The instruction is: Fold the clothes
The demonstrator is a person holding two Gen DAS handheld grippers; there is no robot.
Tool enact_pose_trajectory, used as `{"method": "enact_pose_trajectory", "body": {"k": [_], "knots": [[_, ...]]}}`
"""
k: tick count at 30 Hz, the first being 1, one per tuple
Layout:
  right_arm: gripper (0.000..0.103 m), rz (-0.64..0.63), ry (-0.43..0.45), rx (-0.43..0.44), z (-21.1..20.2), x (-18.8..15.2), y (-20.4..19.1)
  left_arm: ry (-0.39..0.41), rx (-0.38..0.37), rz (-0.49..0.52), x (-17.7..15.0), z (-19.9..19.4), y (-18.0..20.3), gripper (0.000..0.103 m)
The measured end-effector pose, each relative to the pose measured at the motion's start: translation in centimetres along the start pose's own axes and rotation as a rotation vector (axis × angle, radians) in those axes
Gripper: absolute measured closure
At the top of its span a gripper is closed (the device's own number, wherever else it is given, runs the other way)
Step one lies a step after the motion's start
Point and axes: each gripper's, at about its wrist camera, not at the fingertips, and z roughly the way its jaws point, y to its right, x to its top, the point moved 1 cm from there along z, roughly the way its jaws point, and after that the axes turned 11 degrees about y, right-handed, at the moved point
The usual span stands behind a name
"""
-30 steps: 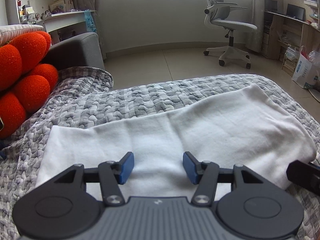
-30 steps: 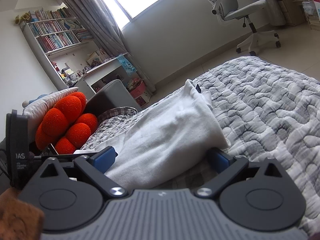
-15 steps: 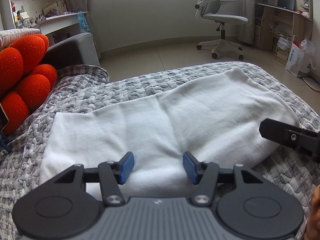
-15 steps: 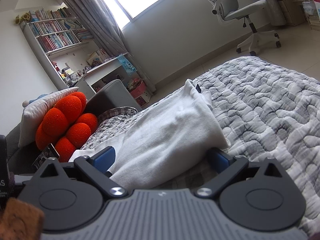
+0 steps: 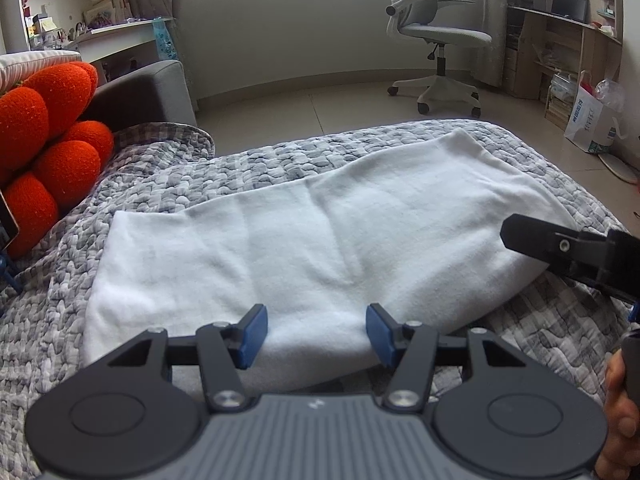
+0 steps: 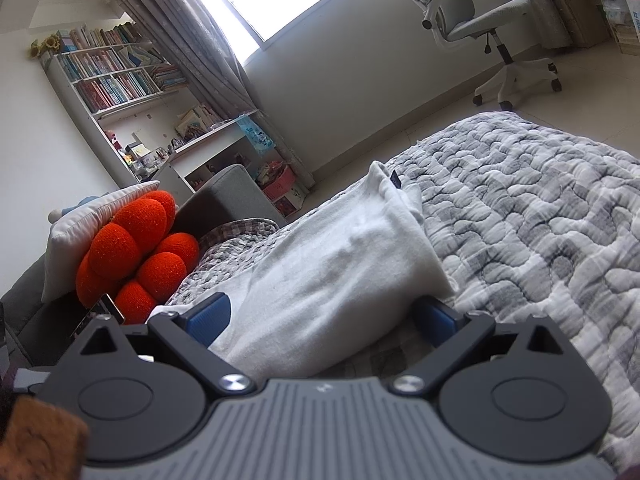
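A white garment (image 5: 320, 240) lies folded into a long band across the grey quilted bed cover (image 5: 160, 176). My left gripper (image 5: 316, 334) hovers open over its near edge, blue pads apart, gripping nothing. One of the right gripper's fingers (image 5: 552, 242) reaches in over the garment's right end. In the right wrist view the garment (image 6: 340, 272) runs away from me, its near end lying between the wide-open jaws of my right gripper (image 6: 322, 316). The pads stand beside the cloth without squeezing it.
An orange bobbled cushion (image 5: 48, 140) and a grey sofa arm (image 5: 140, 92) stand at the left. An office chair (image 5: 436, 40) is on the tiled floor beyond the bed, with a paper bag (image 5: 588, 124) and shelves to its right. A hand (image 5: 620, 420) shows at bottom right.
The left gripper has drawn back along the garment, so more cloth and more of the right gripper's finger show. The left gripper has slid out of the right wrist view. The right gripper has kept still.
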Motion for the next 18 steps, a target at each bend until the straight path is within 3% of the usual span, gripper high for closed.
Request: {"method": "enact_pose_trajectory", "body": {"k": [7, 18], "knots": [[0.009, 0.015, 0.018, -0.045, -0.1, 0.1, -0.1, 0.007, -0.015, -0.095, 0.7, 0.6, -1.7, 0.044], [0.004, -0.003, 0.02, -0.068, 0.5, -0.3, -0.6, 0.001, 0.022, -0.054, 1.9, 3.3, -1.1, 0.039]]}}
